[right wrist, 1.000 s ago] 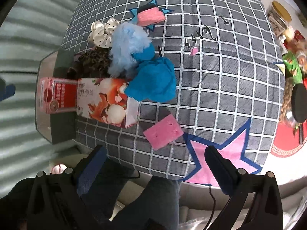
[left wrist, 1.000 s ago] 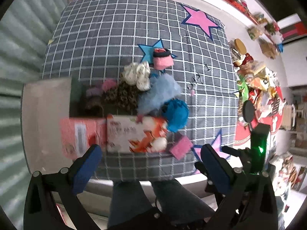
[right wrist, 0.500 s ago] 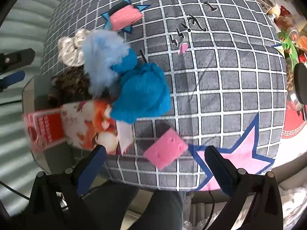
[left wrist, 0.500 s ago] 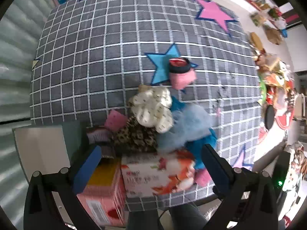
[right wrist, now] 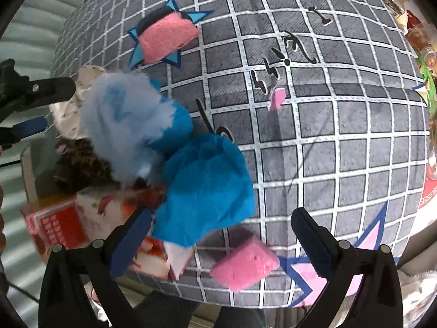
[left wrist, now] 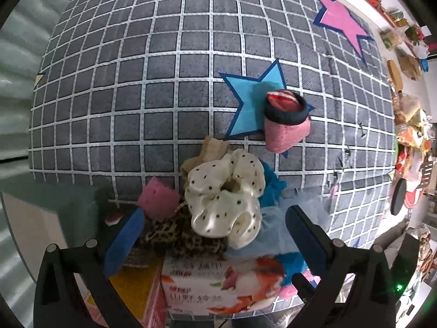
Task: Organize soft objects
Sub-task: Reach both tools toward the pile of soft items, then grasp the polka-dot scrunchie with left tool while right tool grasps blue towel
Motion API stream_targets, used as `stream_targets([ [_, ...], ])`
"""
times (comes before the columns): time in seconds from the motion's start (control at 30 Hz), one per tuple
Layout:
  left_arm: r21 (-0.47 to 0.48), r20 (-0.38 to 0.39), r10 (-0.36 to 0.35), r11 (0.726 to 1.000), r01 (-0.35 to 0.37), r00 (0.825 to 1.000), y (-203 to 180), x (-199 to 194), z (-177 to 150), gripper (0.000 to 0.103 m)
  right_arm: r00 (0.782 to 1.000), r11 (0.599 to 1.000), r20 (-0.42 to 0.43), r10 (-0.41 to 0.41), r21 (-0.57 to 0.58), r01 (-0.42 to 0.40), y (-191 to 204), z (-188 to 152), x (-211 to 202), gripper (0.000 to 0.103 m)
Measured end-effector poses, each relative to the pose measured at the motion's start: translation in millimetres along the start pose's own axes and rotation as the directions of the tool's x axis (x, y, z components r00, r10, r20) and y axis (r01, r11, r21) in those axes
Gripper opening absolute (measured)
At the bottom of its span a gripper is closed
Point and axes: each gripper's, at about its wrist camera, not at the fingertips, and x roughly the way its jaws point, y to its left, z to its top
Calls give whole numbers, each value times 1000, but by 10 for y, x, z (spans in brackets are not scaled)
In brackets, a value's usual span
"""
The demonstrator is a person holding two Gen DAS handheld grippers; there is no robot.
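A pile of soft things lies on a grey checked cloth (left wrist: 136,82). My left gripper (left wrist: 213,235) is open just above a cream dotted scrunchie (left wrist: 224,199), which rests on a leopard-print scrunchie (left wrist: 185,237). A pink sponge (left wrist: 158,199) lies to their left. A pink roll with a dark band (left wrist: 286,120) sits farther back on a blue star. My right gripper (right wrist: 221,235) is open over a bright blue fluffy cloth (right wrist: 207,188) and a pink sponge (right wrist: 243,262). A pale blue fluffy piece (right wrist: 123,114) lies behind the cloth.
Two printed cartons, a white one (left wrist: 218,287) and a red one (right wrist: 52,224), lie at the cloth's near edge. Snacks and jars (left wrist: 409,125) crowd the floor on the right. The left gripper's finger (right wrist: 30,128) shows at the left of the right wrist view.
Both grippers have come down and forward toward the pile. The left one now hangs right over the cream scrunchie, the right one over the blue cloth. Both stayed open.
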Motion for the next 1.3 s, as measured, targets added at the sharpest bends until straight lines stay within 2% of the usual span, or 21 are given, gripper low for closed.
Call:
stream_targets([
  [0.17,2,-10,77,997,-77,997,-14,146,37,102,1000,1000,-23,2,13,-1,14,181,220,103],
  [0.23,17,-1,120,993,-120,993,-22,185,50,93,999,1000,-36,-8,15,9,-6,219,302,103],
  [0.33,37,-9,117,993,-116,993,-49,233,54,82,999,1000,-44,-14,17,15,-21,303,363,103],
  [0.4,50,-24,127,991,-125,992,-120,272,59,78,999,1000,-49,-7,4,7,-37,309,400,101],
  [0.43,52,-36,138,989,-136,990,-157,302,51,74,999,1000,-45,-3,1,3,-46,298,412,96],
  [0.47,51,-45,122,991,-120,991,-161,322,54,62,999,1000,-44,3,-1,-3,-40,305,415,79],
  [0.5,49,-51,95,994,-93,994,-235,384,85,55,999,1000,-50,12,-2,-12,-24,305,433,61],
  [0.57,46,-49,80,996,-78,996,-245,403,86,37,998,1000,-65,15,-4,-16,28,293,465,55],
  [0.6,51,-38,75,996,-73,996,-264,404,82,33,998,1000,-61,16,-9,-16,49,277,461,46],
  [0.63,60,-22,74,996,-73,997,-267,392,82,27,999,1000,-51,18,-13,-19,48,239,451,45],
  [0.8,75,47,63,995,-66,997,-199,222,58,24,999,999,-14,49,21,-49,-103,89,320,45],
  [1.1,126,137,74,988,-92,988,-255,-103,-57,24,998,998,45,48,36,-49,-158,-132,61,45],
  [1.2,145,161,76,984,-100,984,-299,-291,-156,24,998,998,53,46,43,-48,-148,-227,42,45],
  [1.3,162,188,78,981,-110,979,-226,-533,-420,24,997,998,63,47,39,-50,-142,-379,-3,45],
])
